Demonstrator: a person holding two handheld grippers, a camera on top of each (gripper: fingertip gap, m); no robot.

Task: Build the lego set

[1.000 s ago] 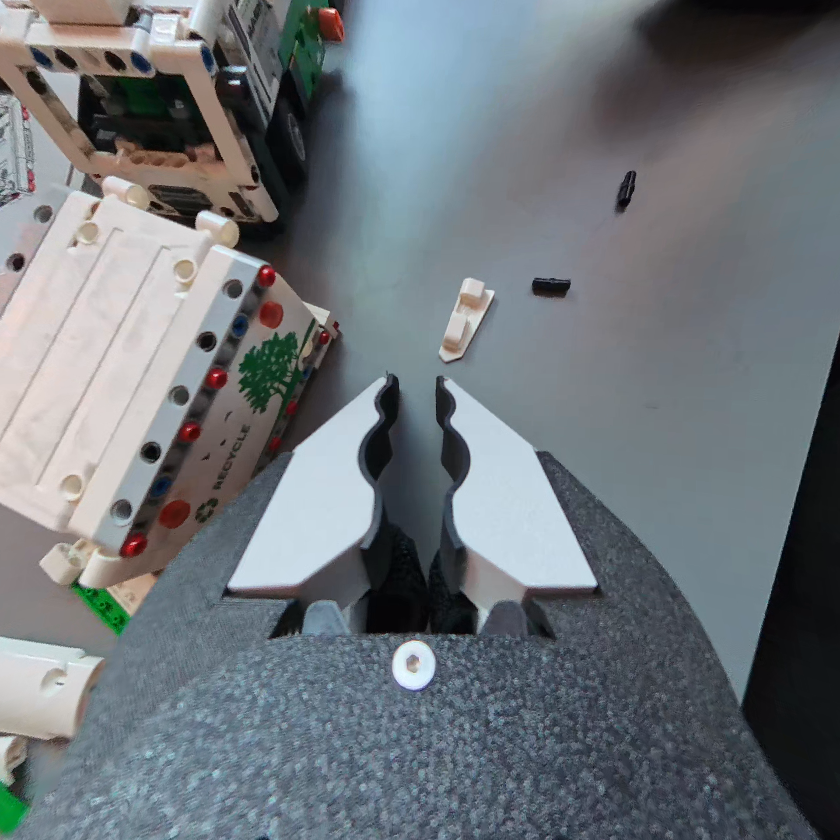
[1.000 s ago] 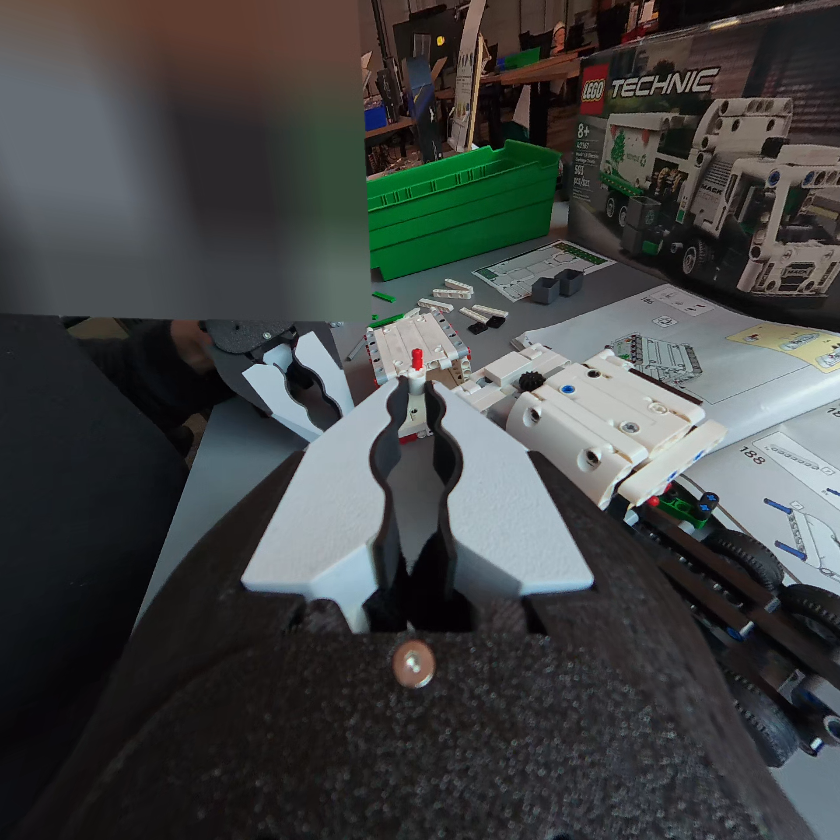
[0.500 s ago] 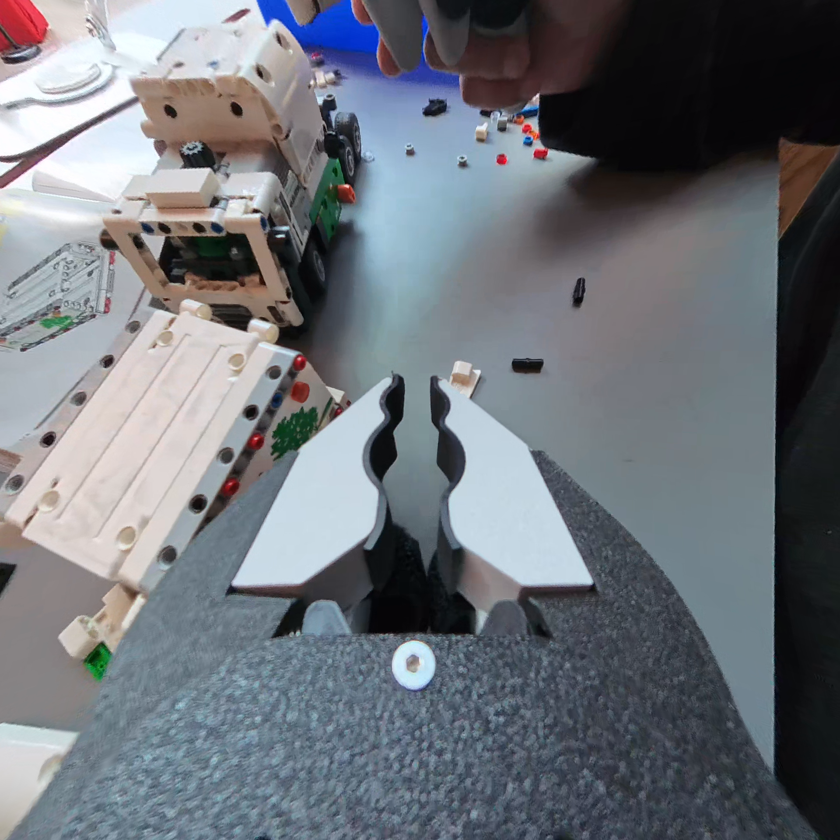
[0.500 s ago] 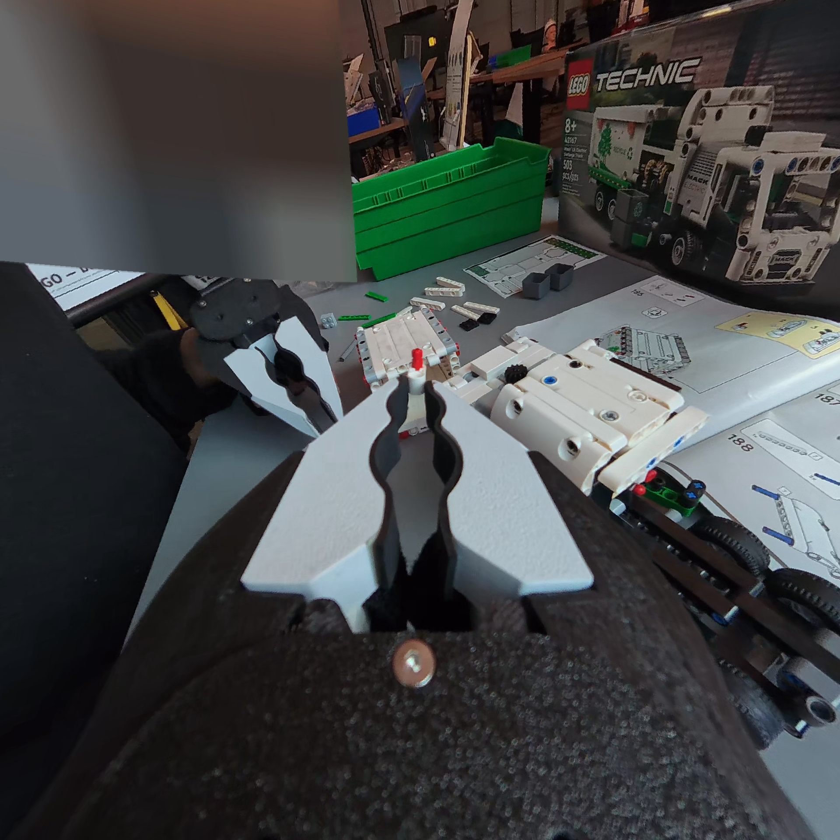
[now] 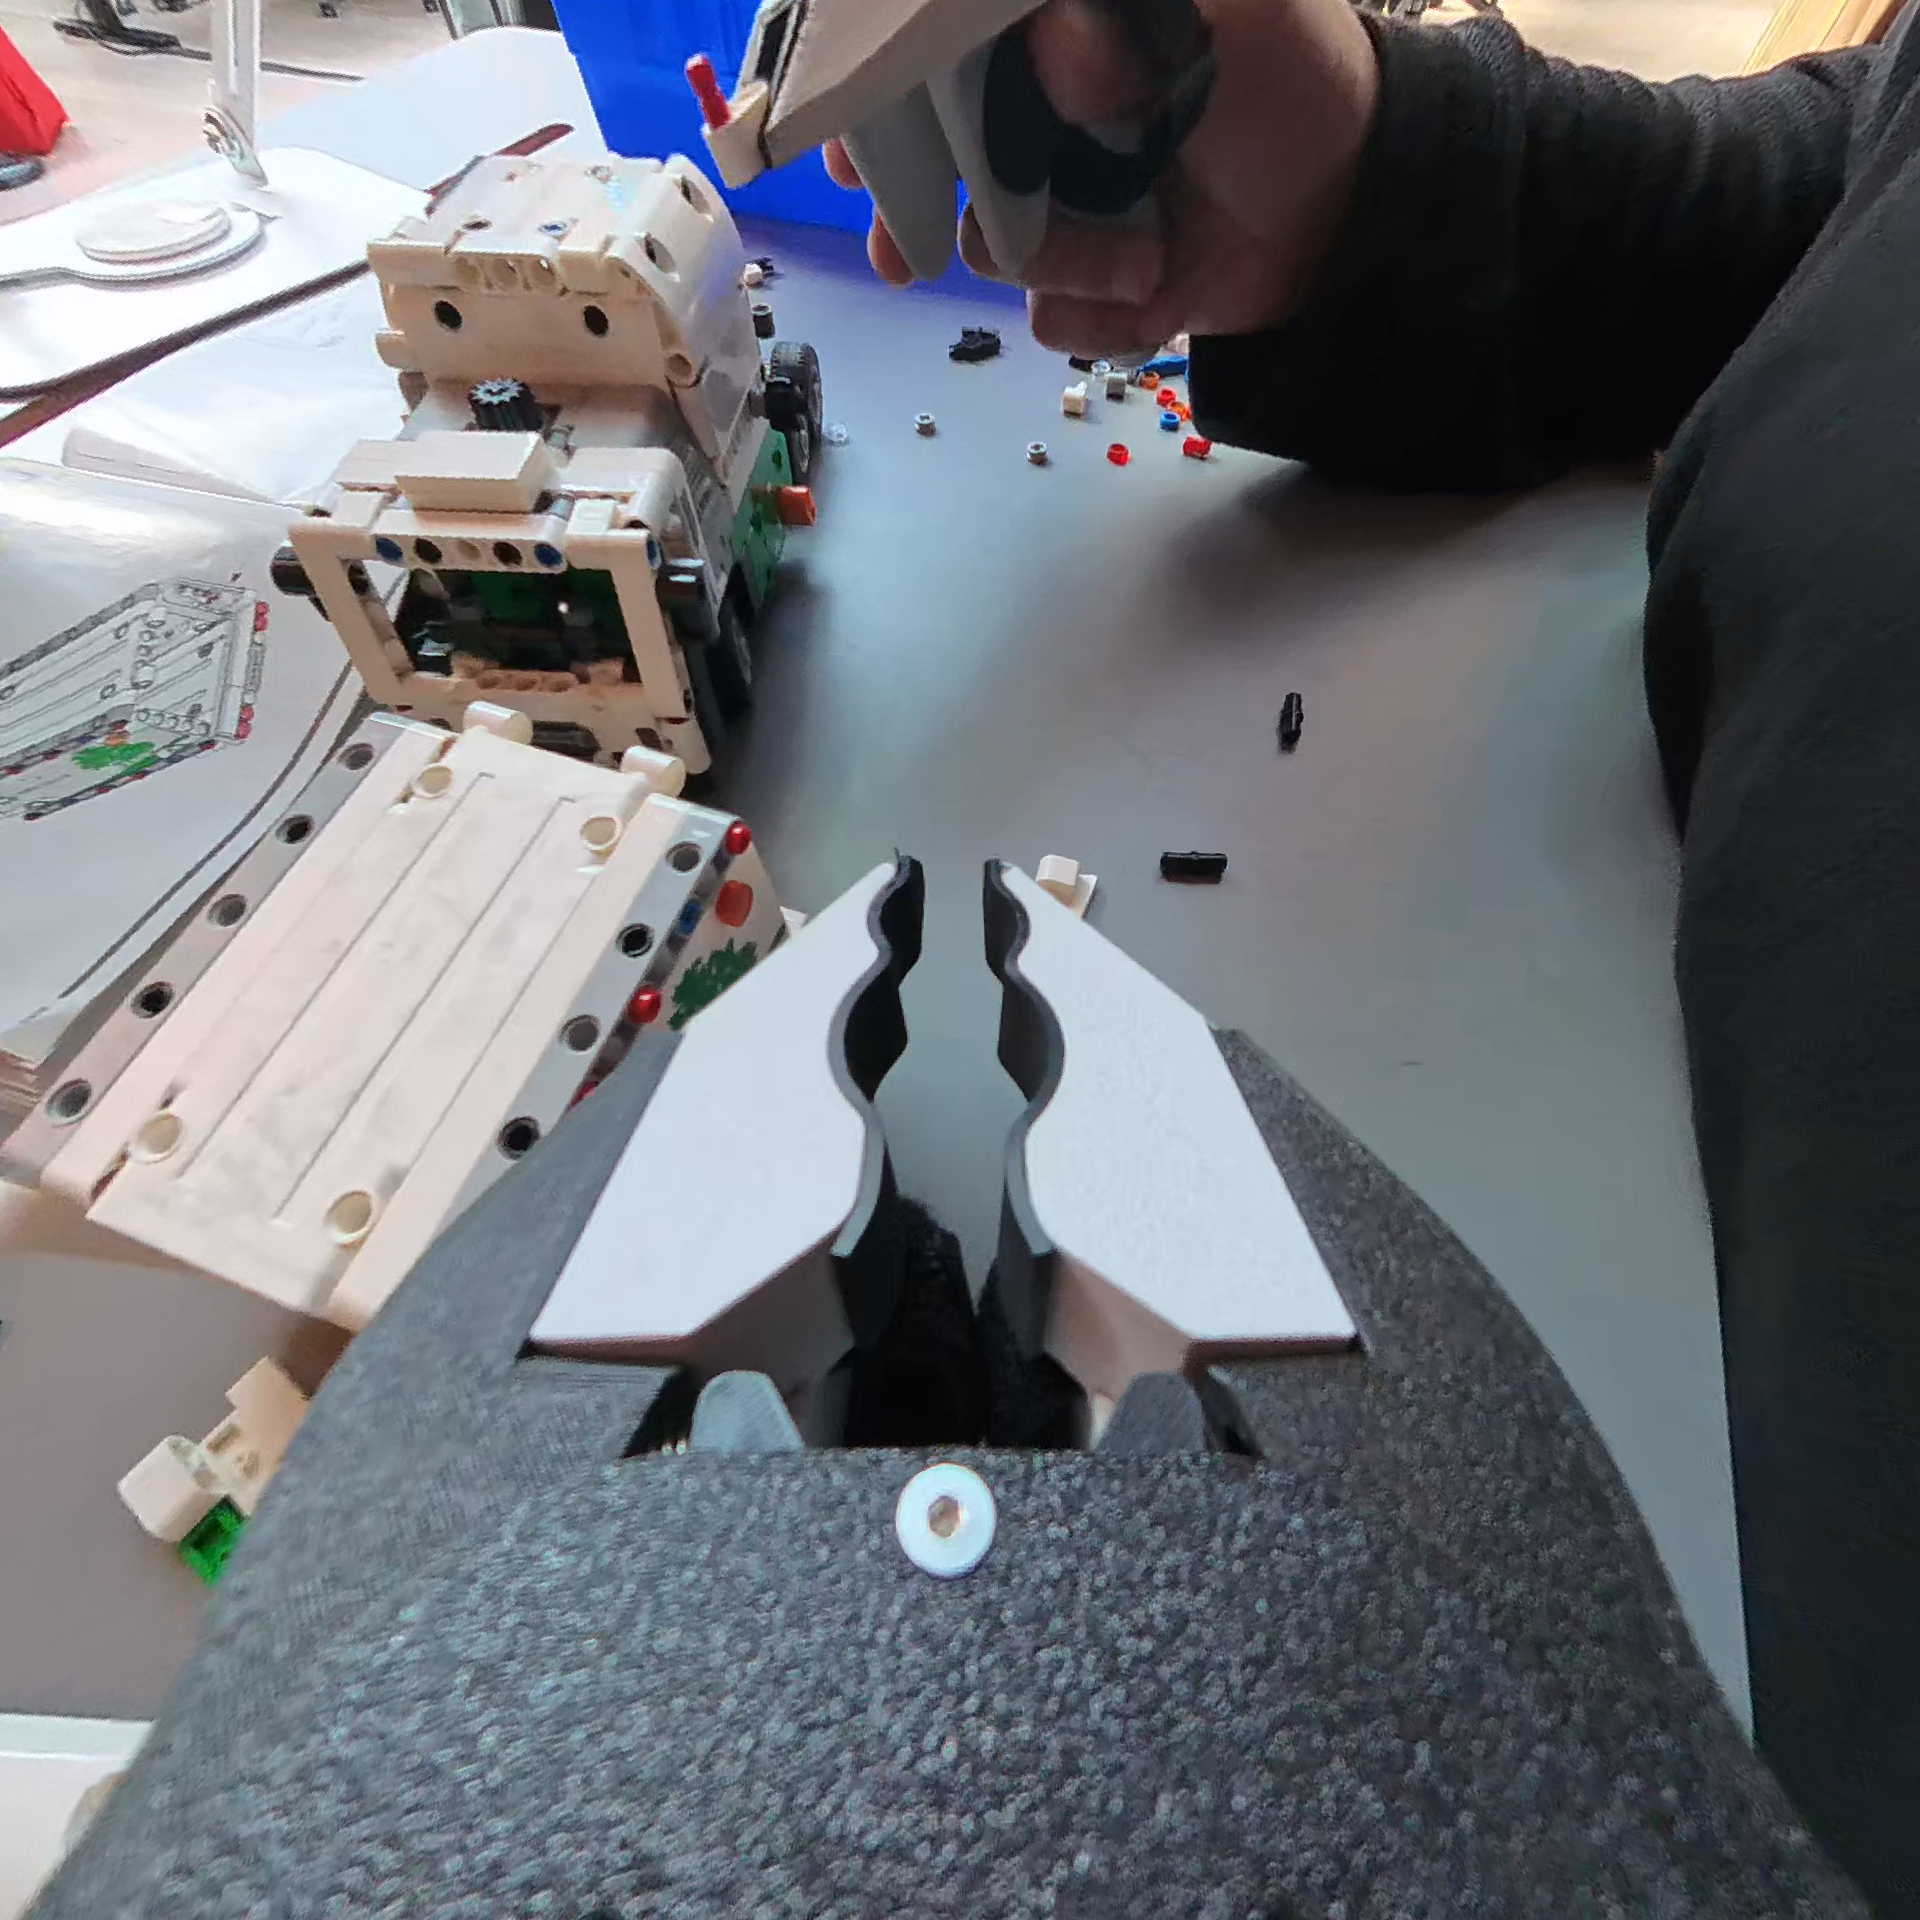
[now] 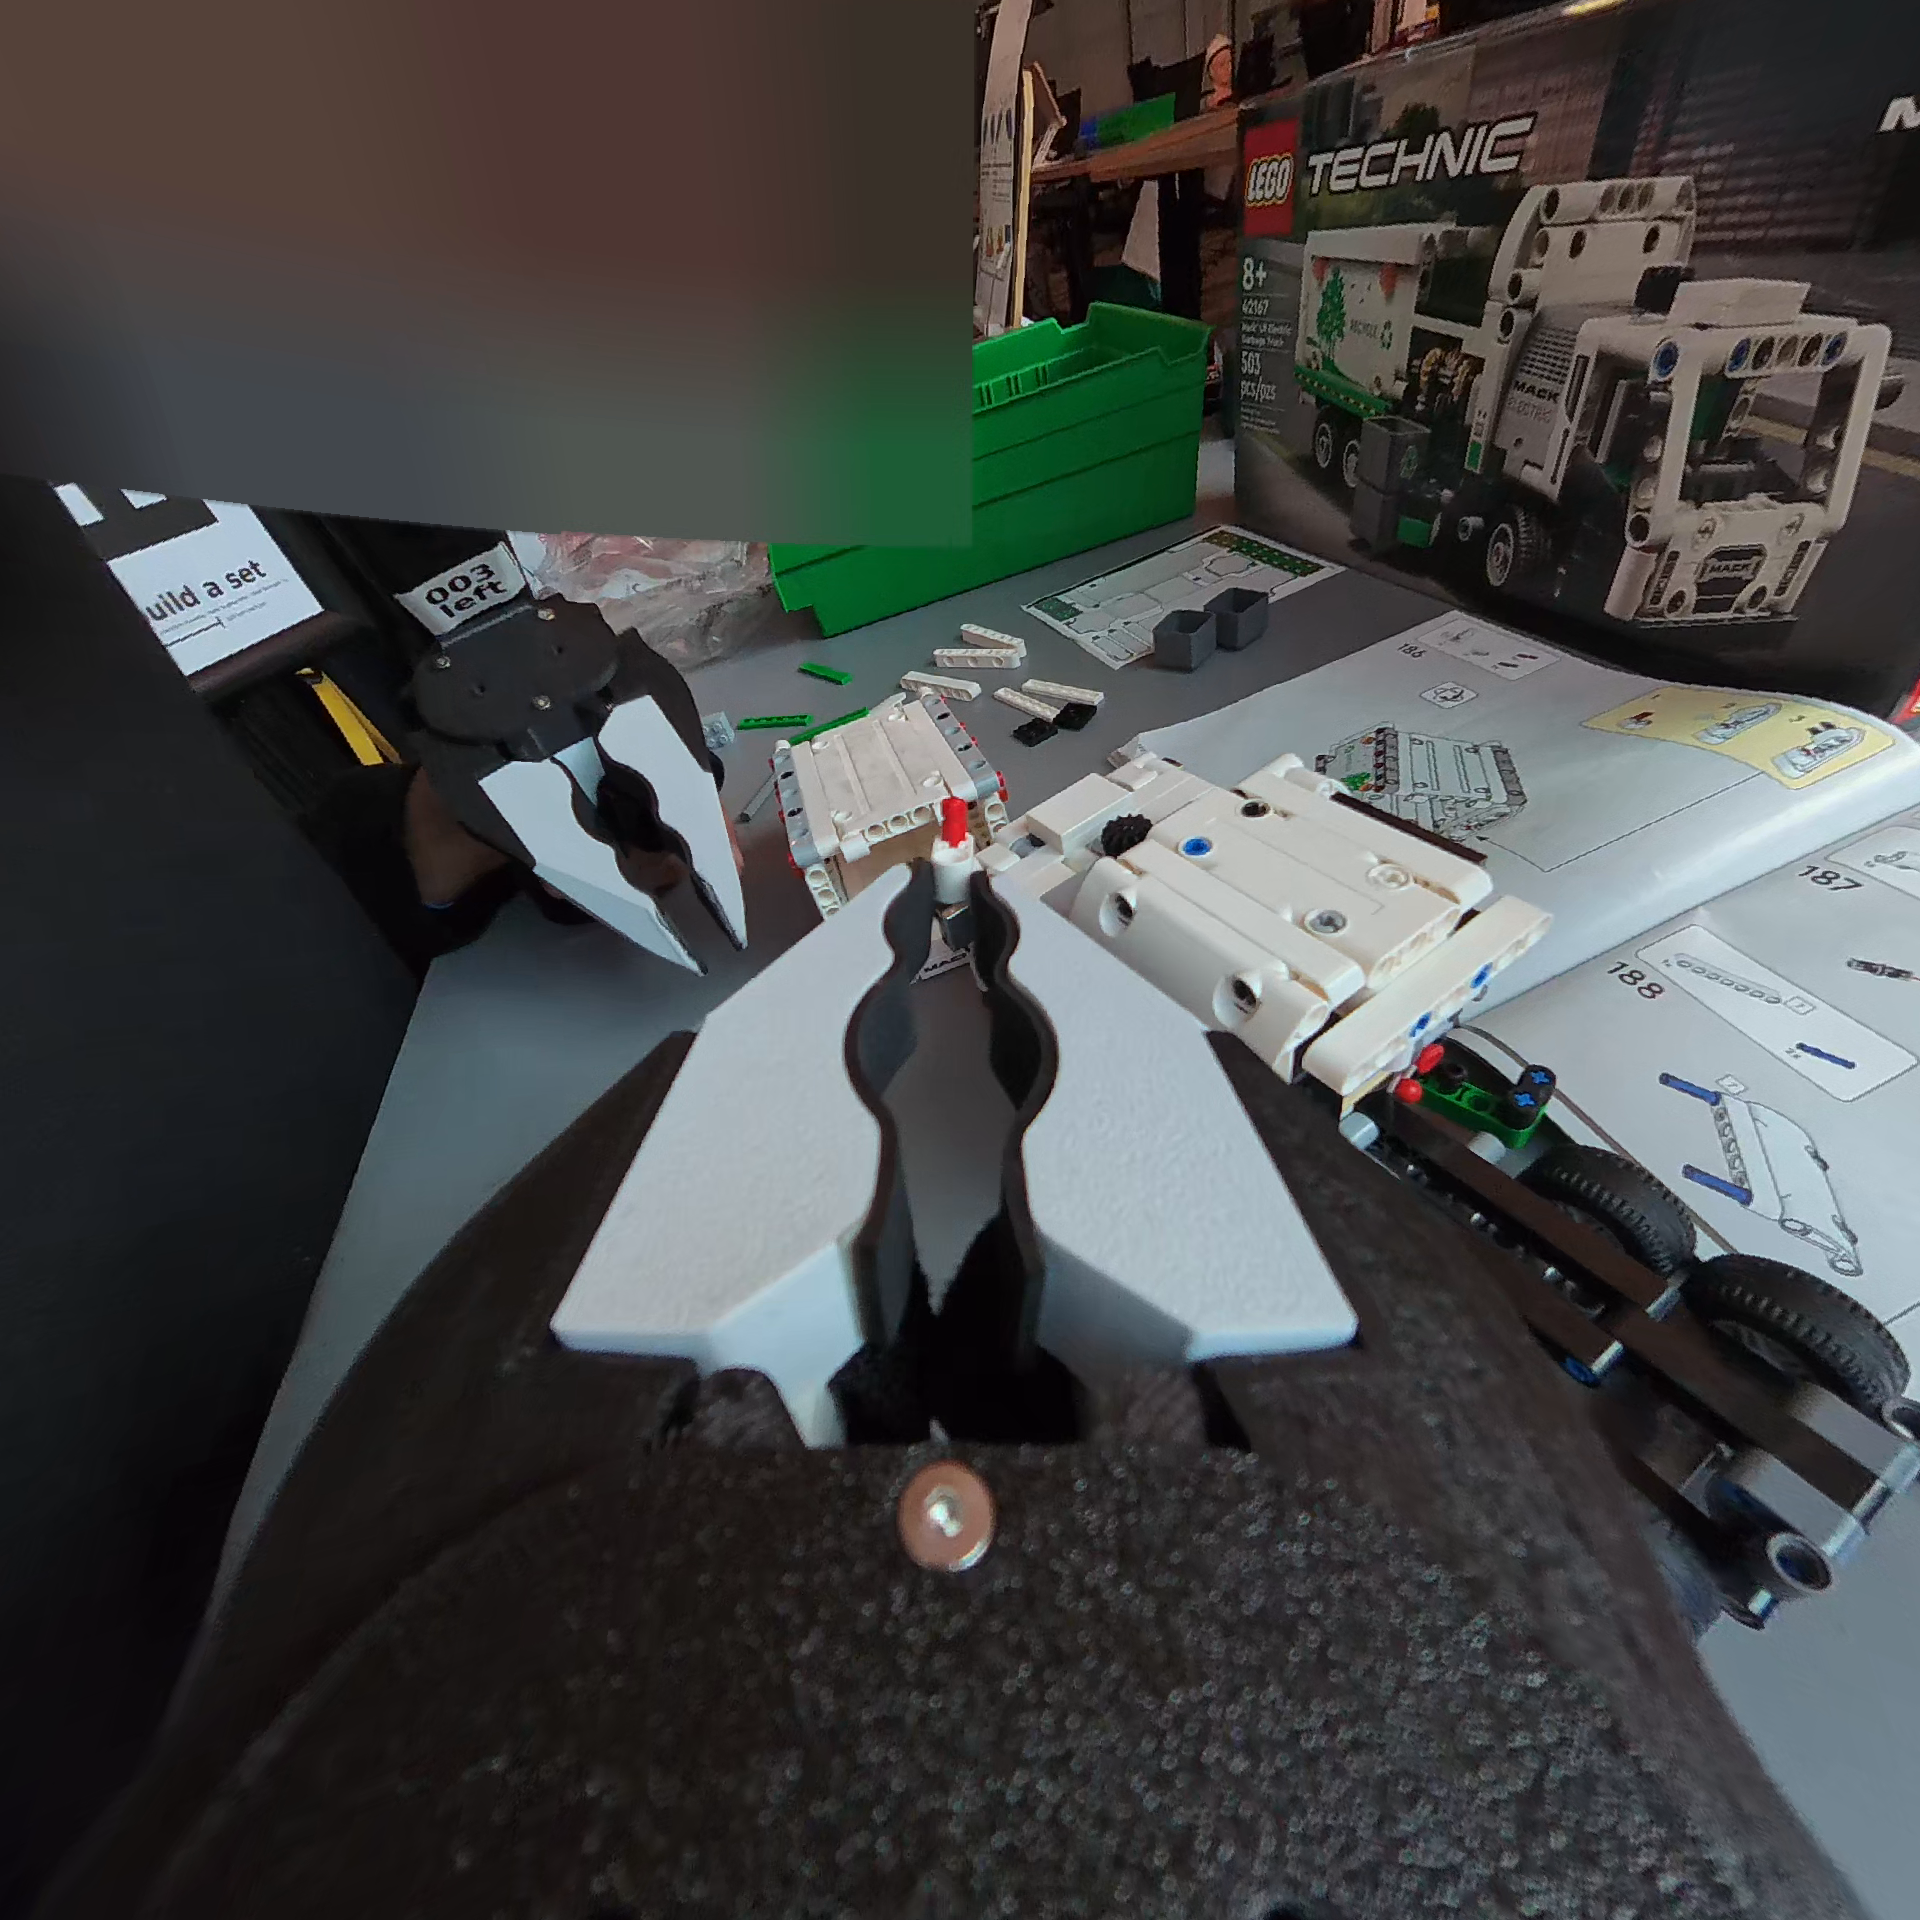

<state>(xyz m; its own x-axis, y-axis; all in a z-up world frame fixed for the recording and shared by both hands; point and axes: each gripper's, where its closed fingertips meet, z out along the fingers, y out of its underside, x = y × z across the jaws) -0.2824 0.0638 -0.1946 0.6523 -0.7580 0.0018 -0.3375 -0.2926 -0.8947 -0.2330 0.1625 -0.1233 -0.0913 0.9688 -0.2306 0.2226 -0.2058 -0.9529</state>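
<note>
One white piece (image 6: 951, 862) stands upright, red pin up.

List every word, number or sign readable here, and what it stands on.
I won't quote writing; these bear it:
Set box: brand, numbers.
Instruction booklet: page numbers.
White tag on left hand-held gripper: legible.
White card, far left: cut off.
Sticker sheet: too small.

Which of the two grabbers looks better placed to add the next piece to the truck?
Right, probably. The right gripper already pinches a small white piece with a red pin above the table, near the truck cab. The left gripper has parted jaws holding nothing.
</note>
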